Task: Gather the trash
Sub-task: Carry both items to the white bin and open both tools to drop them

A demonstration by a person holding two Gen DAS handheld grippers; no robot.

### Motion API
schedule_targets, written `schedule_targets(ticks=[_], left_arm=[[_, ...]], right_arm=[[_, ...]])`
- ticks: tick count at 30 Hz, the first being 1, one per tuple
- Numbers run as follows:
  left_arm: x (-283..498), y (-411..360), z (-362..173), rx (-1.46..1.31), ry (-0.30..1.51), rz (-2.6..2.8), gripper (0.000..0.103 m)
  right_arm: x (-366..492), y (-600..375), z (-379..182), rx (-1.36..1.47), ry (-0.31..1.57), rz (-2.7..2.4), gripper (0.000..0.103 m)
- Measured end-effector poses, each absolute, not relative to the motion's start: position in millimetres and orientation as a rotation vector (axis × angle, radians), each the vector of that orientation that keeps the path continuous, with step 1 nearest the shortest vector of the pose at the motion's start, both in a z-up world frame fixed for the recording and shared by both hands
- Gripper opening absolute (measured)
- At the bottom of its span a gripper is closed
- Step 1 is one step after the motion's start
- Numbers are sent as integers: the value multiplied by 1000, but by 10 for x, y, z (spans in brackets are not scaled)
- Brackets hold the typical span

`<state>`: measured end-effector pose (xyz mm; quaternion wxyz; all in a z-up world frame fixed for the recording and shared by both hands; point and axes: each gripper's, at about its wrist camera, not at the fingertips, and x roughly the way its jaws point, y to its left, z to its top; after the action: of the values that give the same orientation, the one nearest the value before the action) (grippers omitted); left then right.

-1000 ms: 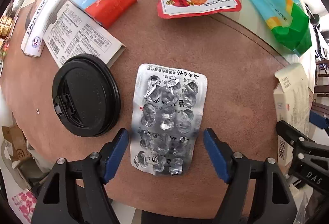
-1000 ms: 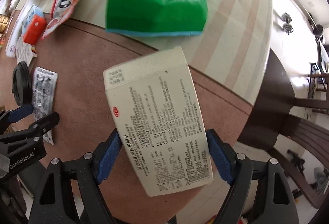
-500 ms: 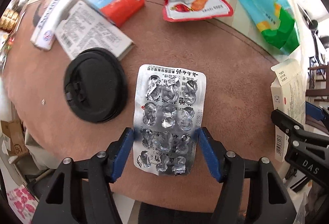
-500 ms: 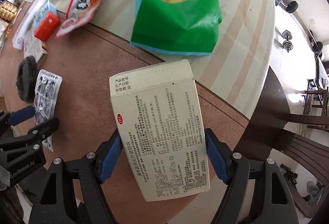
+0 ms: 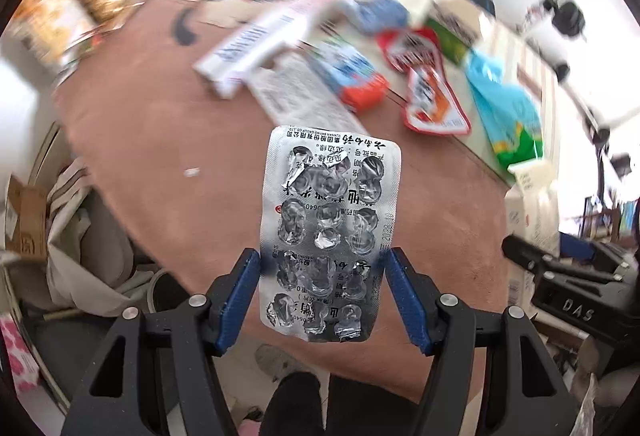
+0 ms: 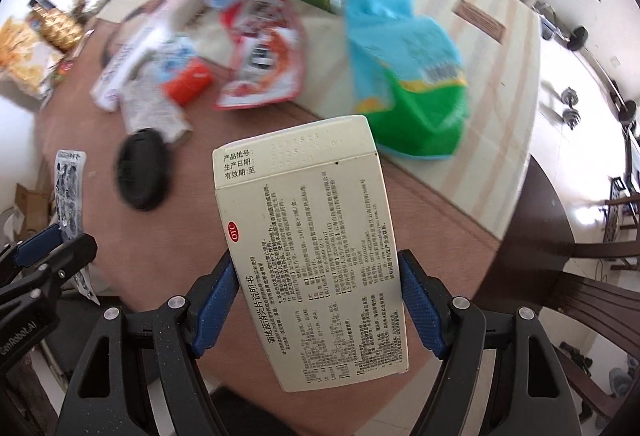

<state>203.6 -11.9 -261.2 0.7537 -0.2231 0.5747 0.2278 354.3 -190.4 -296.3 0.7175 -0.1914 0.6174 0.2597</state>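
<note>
Your left gripper (image 5: 322, 272) was clenched on the silver foil blister pack with emptied pockets (image 5: 330, 228), its blue fingers (image 5: 240, 296) pressing the pack's two long edges near its lower half. The pack was held clear above the round table with a brown leather-like mat (image 5: 160, 139), and its printed end pointed away from the camera.

Your right gripper (image 6: 318, 300) was likewise clenched, its blue fingers (image 6: 214, 310) gripping both long sides of the cream cardboard medicine box with black print and a red OTC mark (image 6: 312, 248). The box was tilted and also held above the table, not touching it.

Taking the black round plastic cup lid (image 6: 142, 169) as the landmark, seen from the right wrist: it lay flat on the brown mat. Just beyond it lay a white printed leaflet (image 6: 150, 107), blurred. Farther beyond it were a blue-and-orange milk carton (image 6: 184, 75) and a long white box (image 6: 132, 51). Beyond it and to the right lay a red-and-white snack wrapper (image 6: 262, 51), and farther right a blue-and-green plastic bag (image 6: 408, 75), both on the pale striped part of the table. To the left of the lid, the blister pack showed in your left gripper.
</note>
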Motion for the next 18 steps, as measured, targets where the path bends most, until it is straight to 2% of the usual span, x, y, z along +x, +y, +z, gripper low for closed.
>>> schedule_targets(ticks=[7, 10, 13, 18], left_arm=[[800, 401, -2400, -654, 1126, 630, 62], [113, 707, -2615, -736, 1110, 690, 62], [-630, 1039, -3181, -855, 1126, 778, 62], [-1659, 1446, -4553, -1112, 1146, 870, 62]], right_arm=[[2396, -1052, -2784, -466, 1356, 755, 79], [1803, -673, -2967, -511, 1371, 844, 79], [1202, -299, -3473, -573, 1433, 911, 79], [484, 283, -4734, -654, 1551, 952, 79]])
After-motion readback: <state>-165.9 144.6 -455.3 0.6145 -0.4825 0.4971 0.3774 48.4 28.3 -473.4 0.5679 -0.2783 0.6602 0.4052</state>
